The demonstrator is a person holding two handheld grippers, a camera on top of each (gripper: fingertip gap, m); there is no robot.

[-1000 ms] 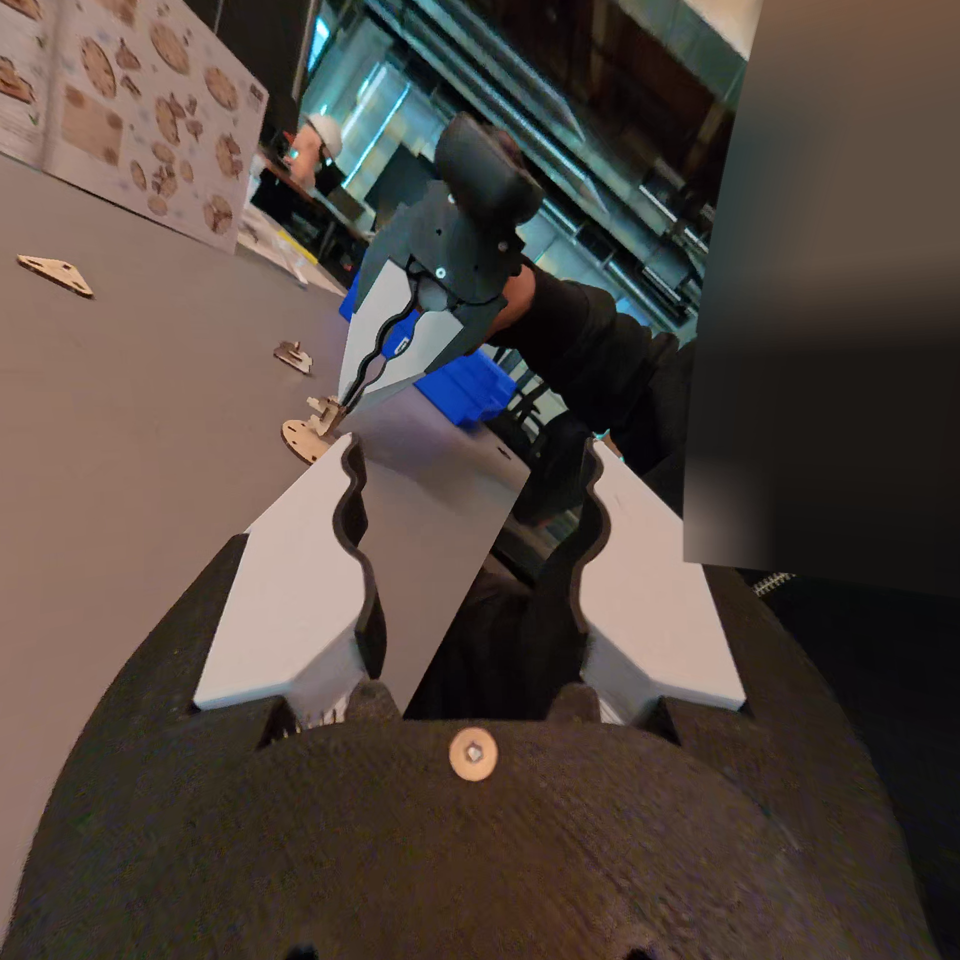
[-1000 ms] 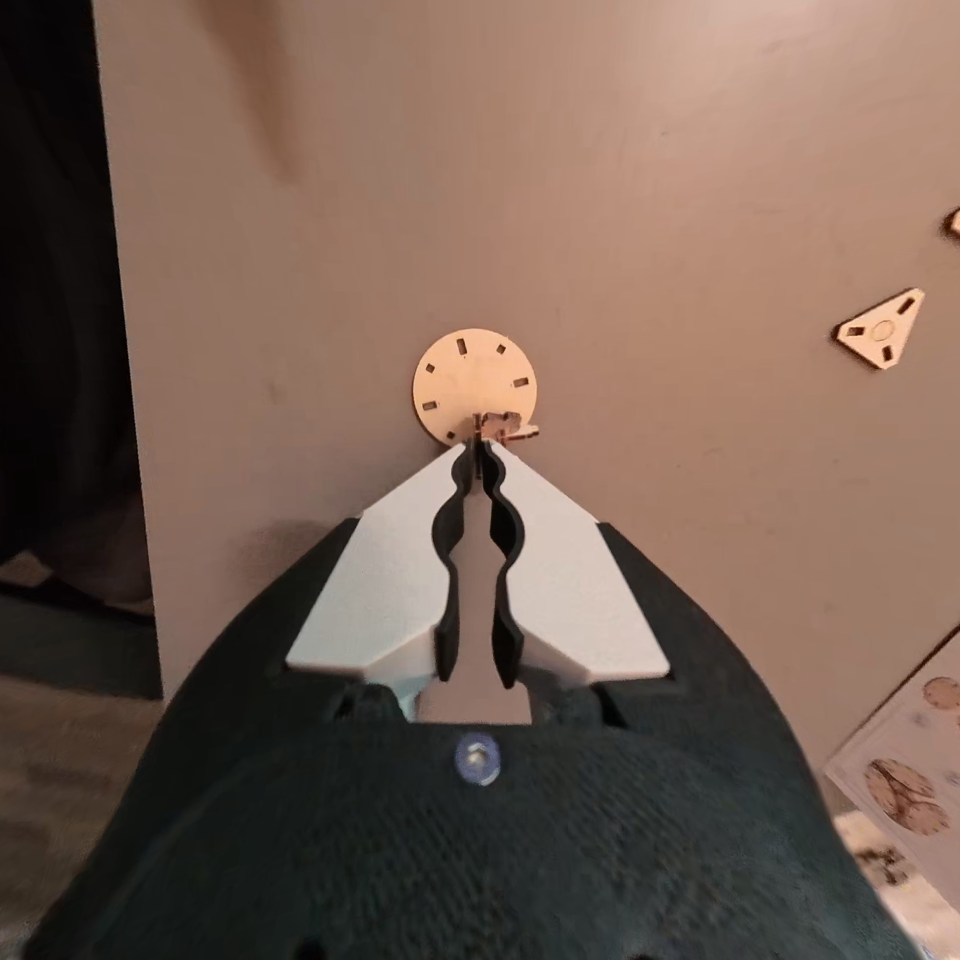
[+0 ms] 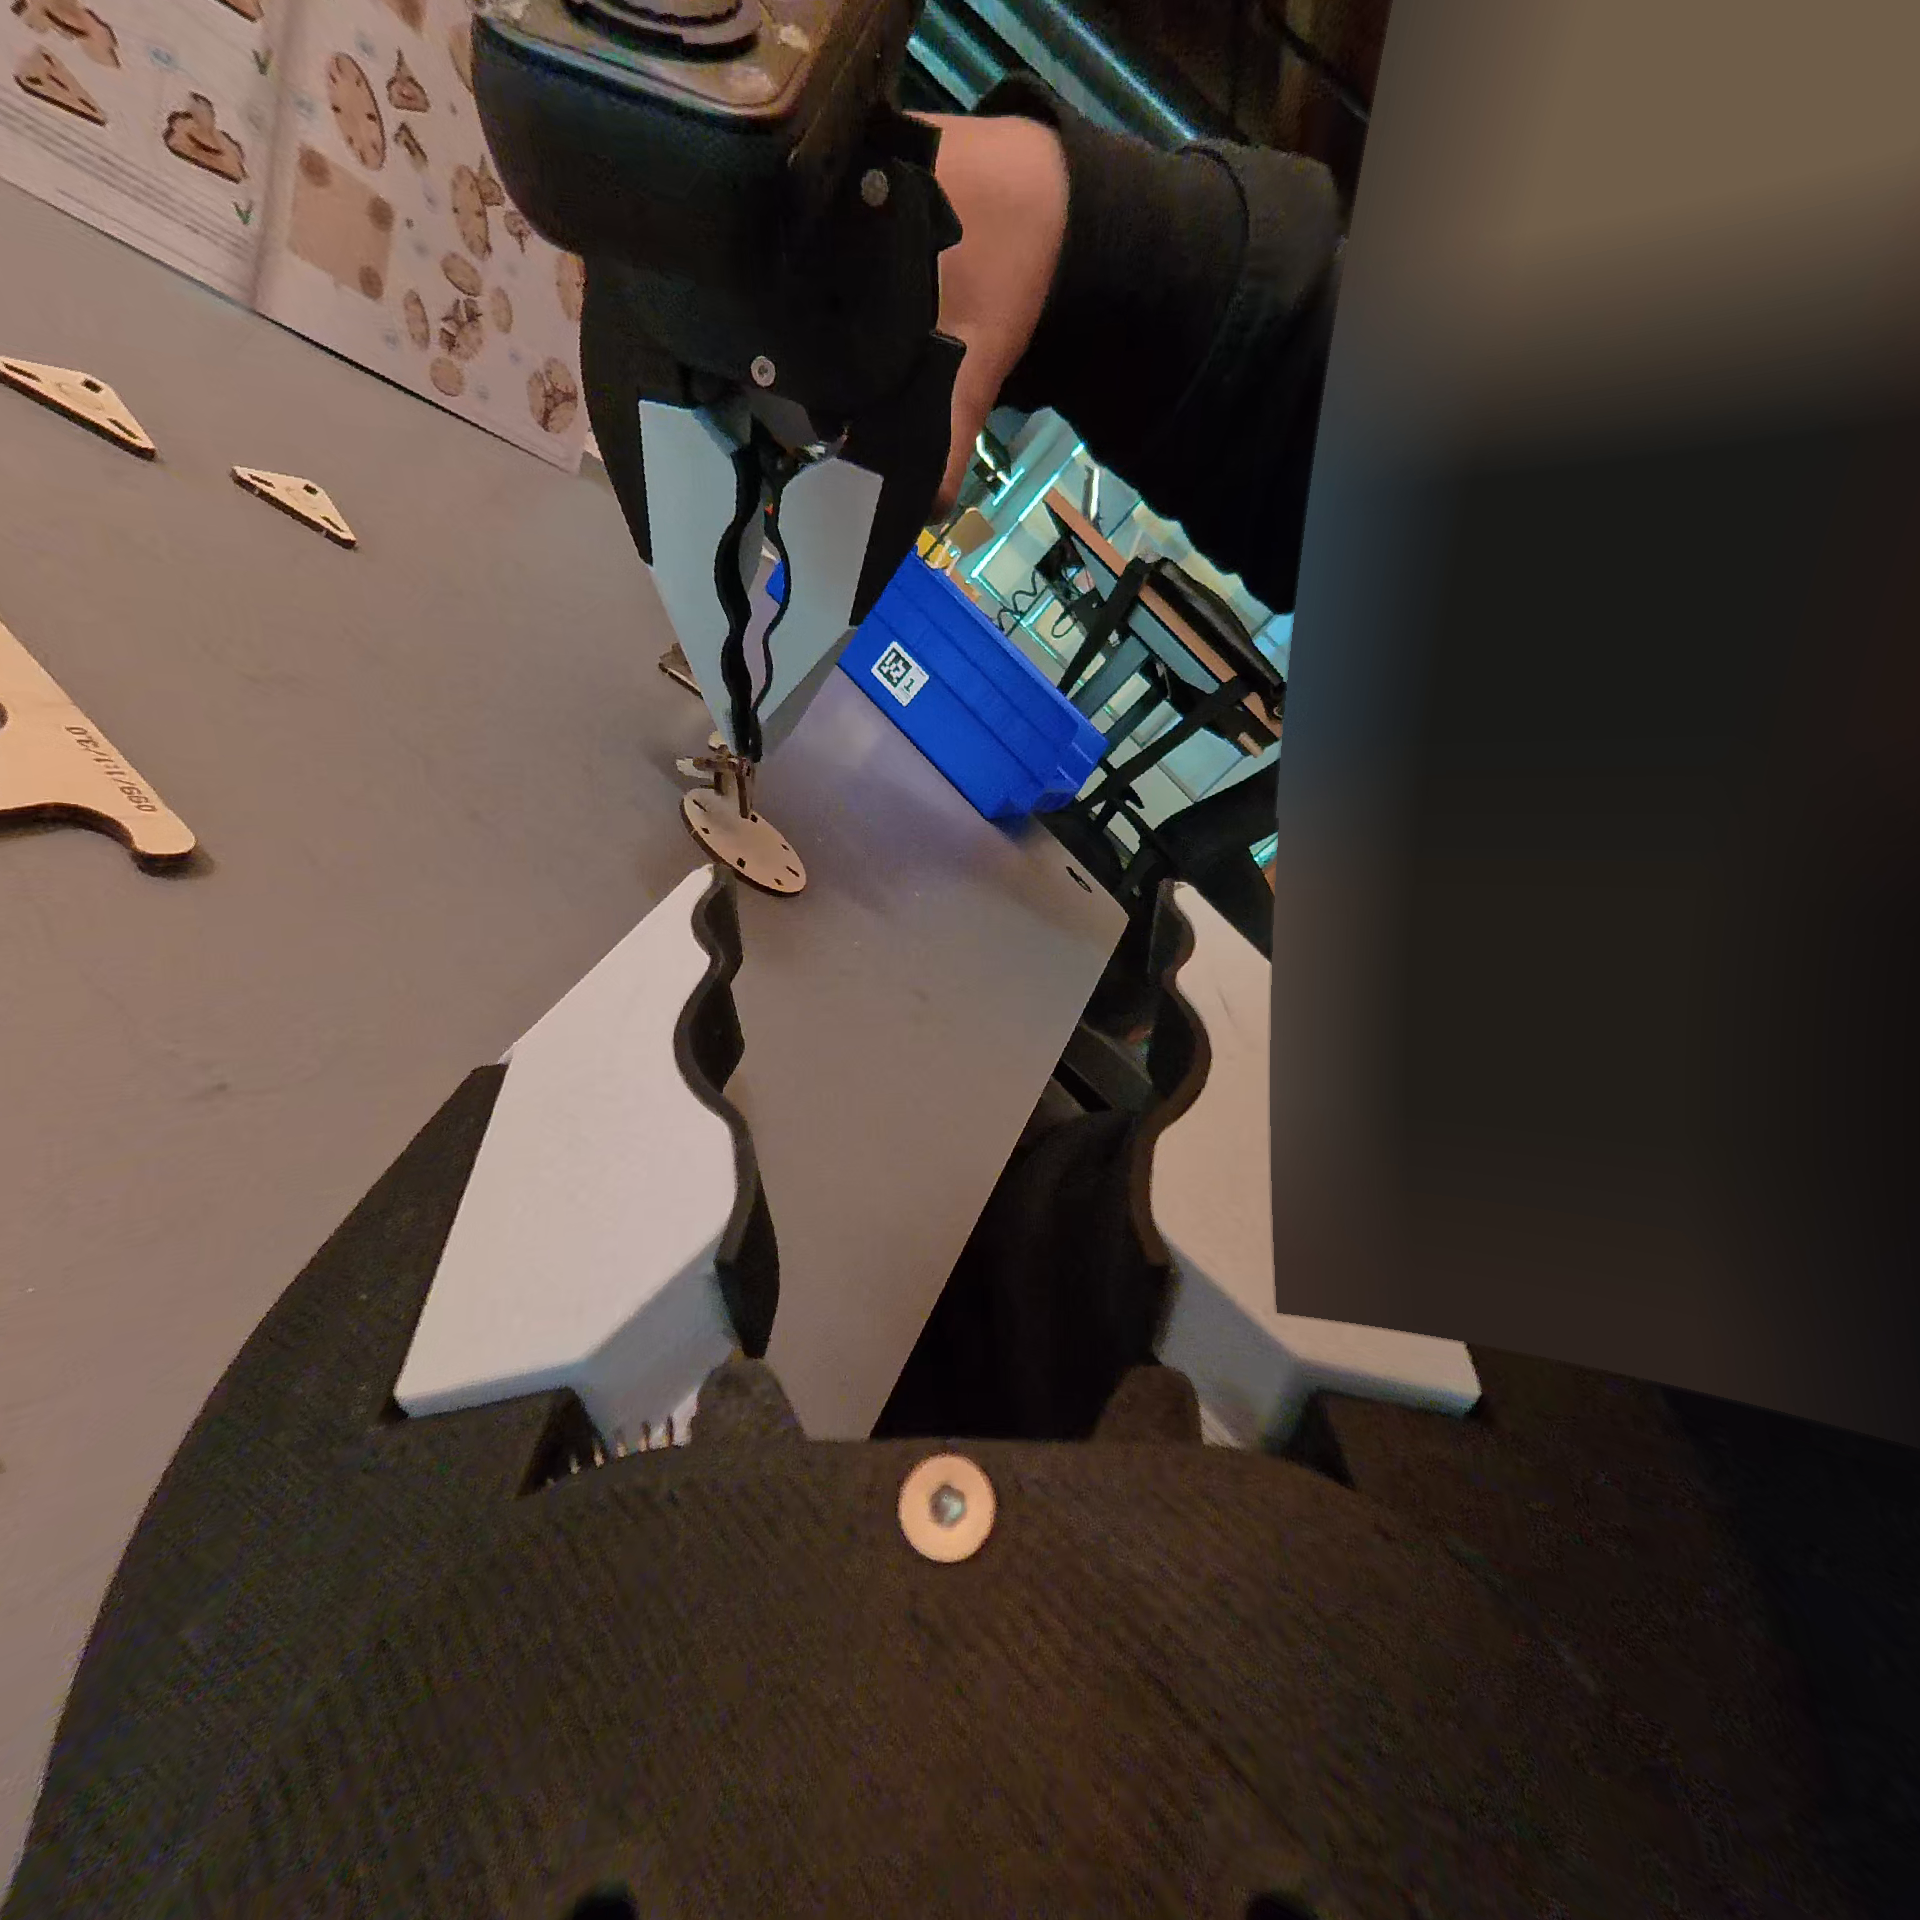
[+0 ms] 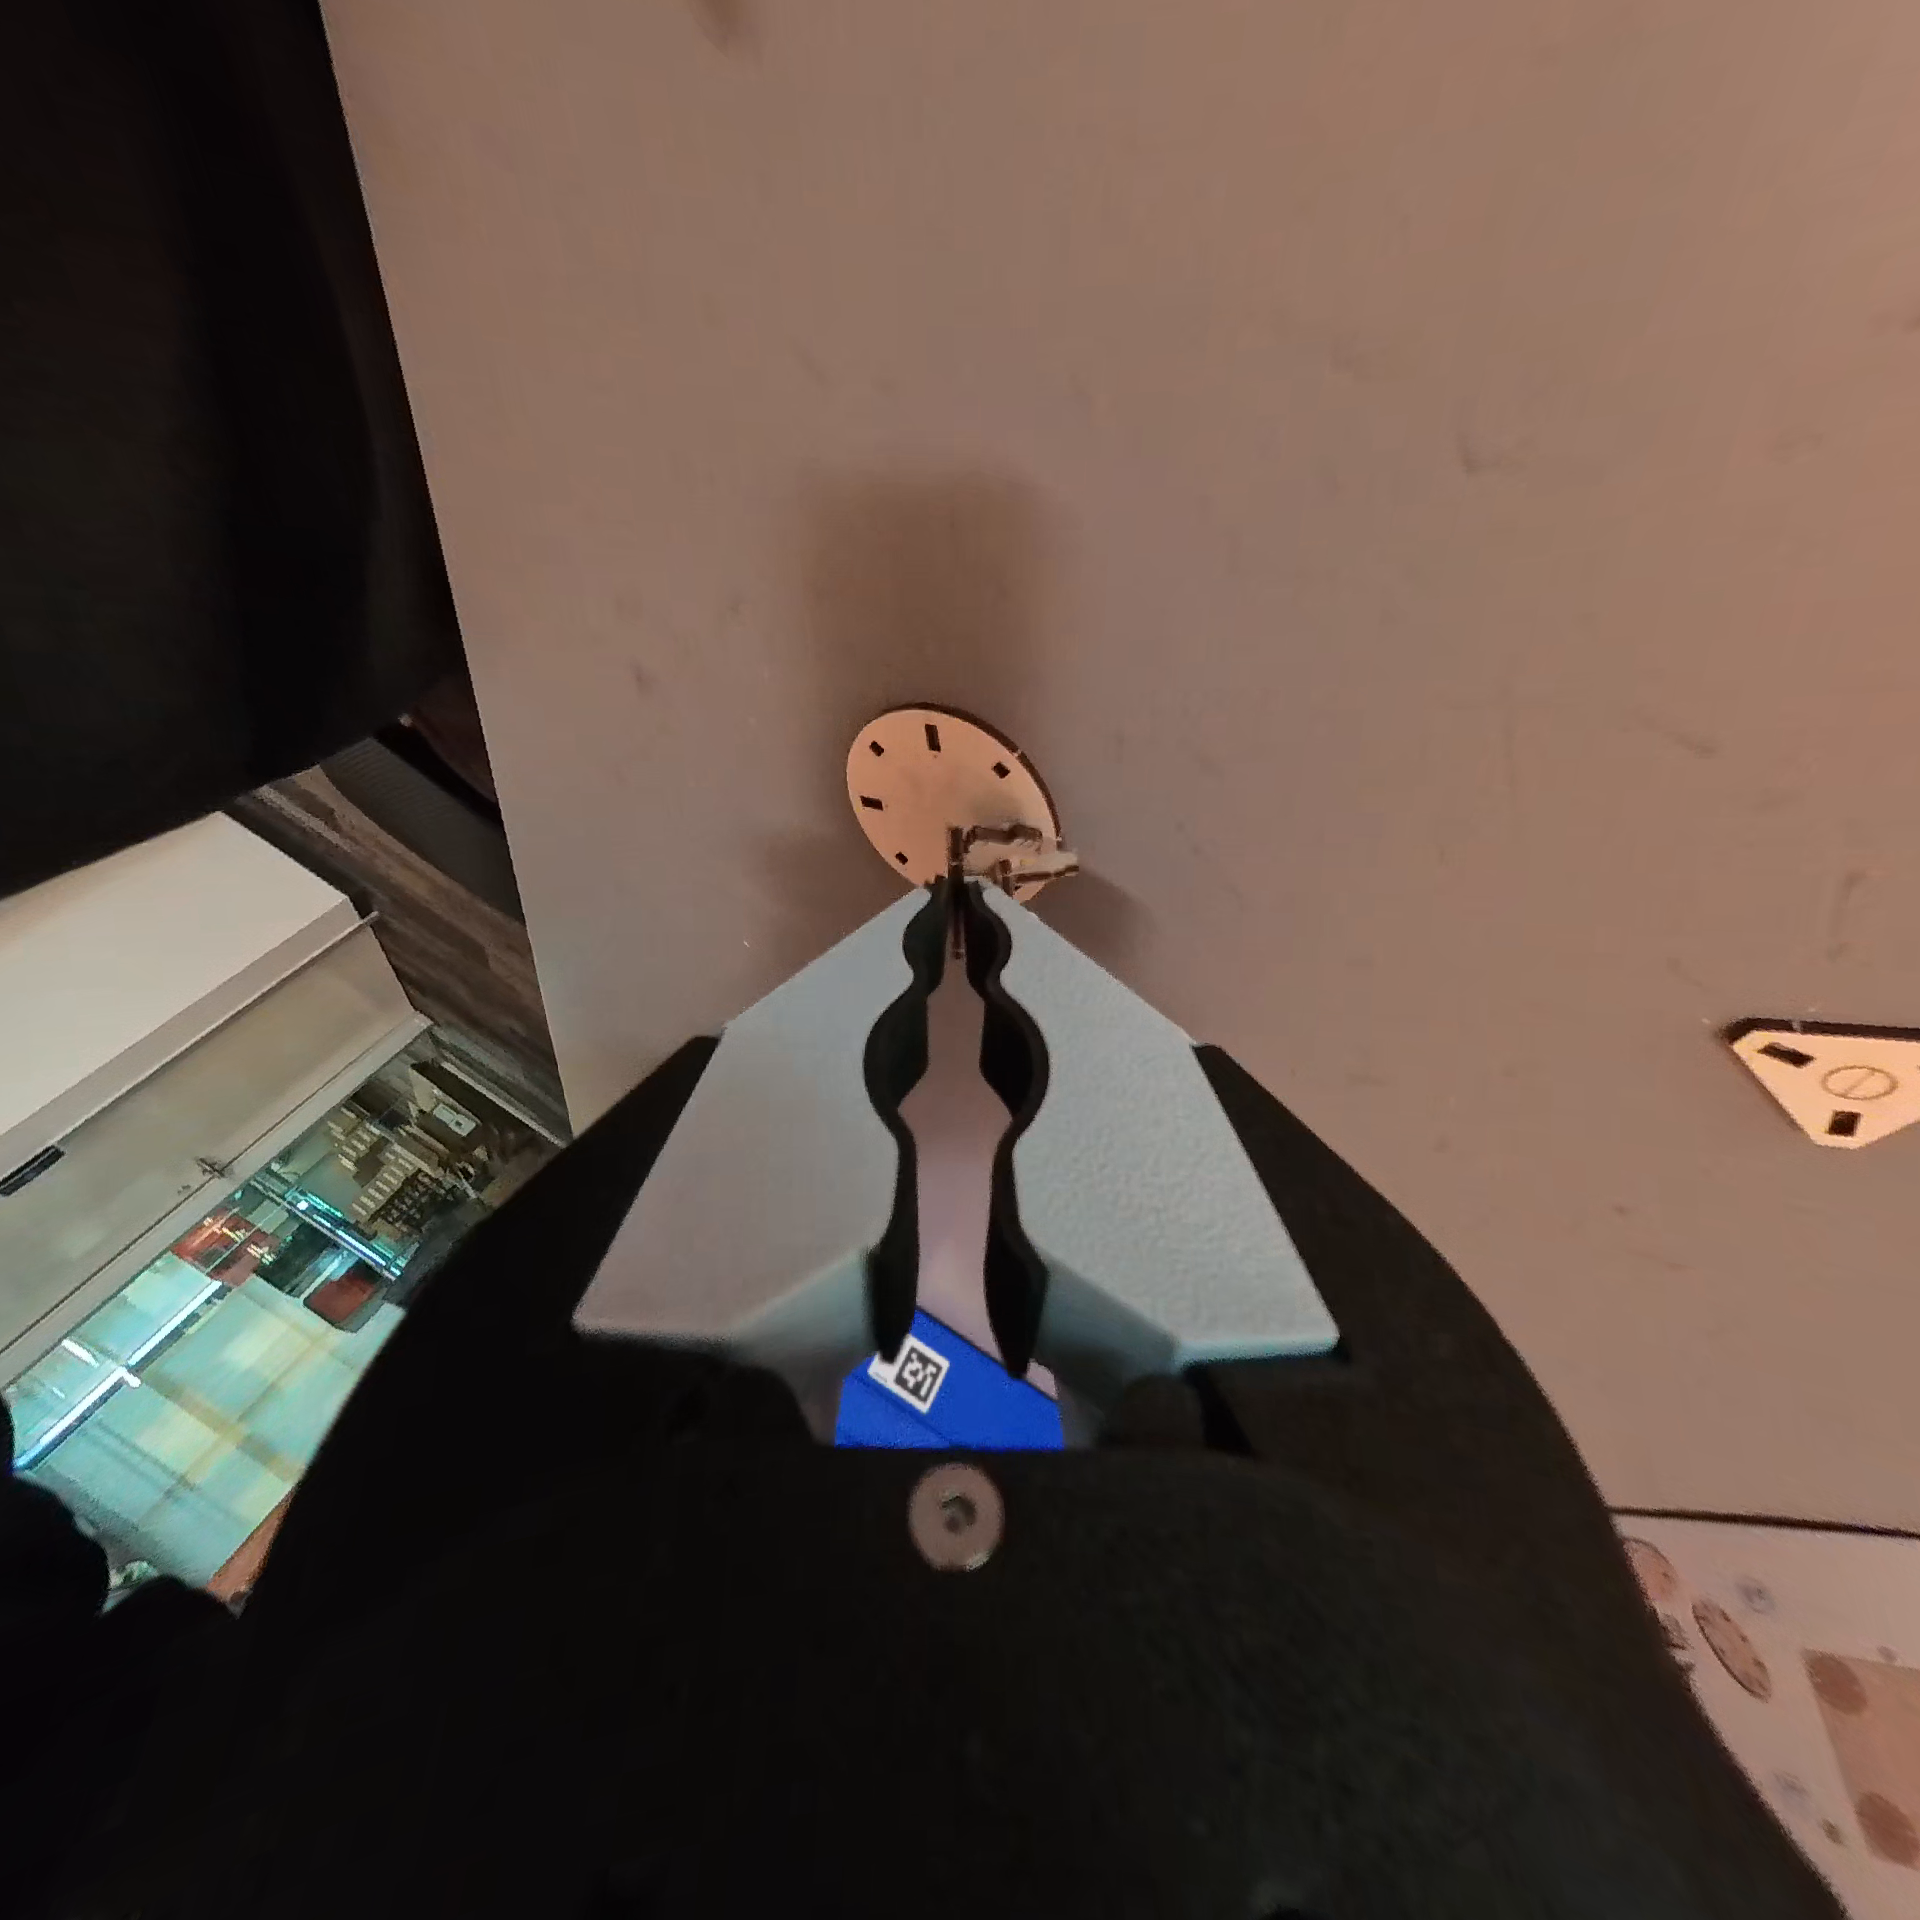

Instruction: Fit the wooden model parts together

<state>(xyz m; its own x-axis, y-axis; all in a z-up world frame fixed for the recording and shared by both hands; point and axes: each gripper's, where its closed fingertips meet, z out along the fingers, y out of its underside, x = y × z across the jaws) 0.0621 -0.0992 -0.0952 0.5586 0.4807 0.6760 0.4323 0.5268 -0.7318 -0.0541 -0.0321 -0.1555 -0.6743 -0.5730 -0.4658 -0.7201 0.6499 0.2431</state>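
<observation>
Pinching a small thin wooden piece [image 4: 954, 904] upright over the round slotted wooden disc [image 4: 935, 790] near the tabletop [image 4: 1351, 416] corner, the right gripper [image 4: 954, 902] has closed jaws; the left gripper [image 3: 935, 914] waits, jaws open.

My left gripper [image 3: 940, 904] has moved in: the wooden disc [image 3: 744, 840] now sits just off its left fingertip [image 3: 717, 894], and my right gripper [image 3: 744, 740] fills much more of the left view. More flat wooden pieces have entered that view: a second triangle [image 3: 296, 502] and a big plate [image 3: 73, 769] at the left edge. In the right view, the triangle [image 4: 1839, 1081] has slid toward the right edge. The blue bin [image 4: 951, 1403] now shows between the right finger bases, and the table edge has swung to reveal the room beyond.
</observation>
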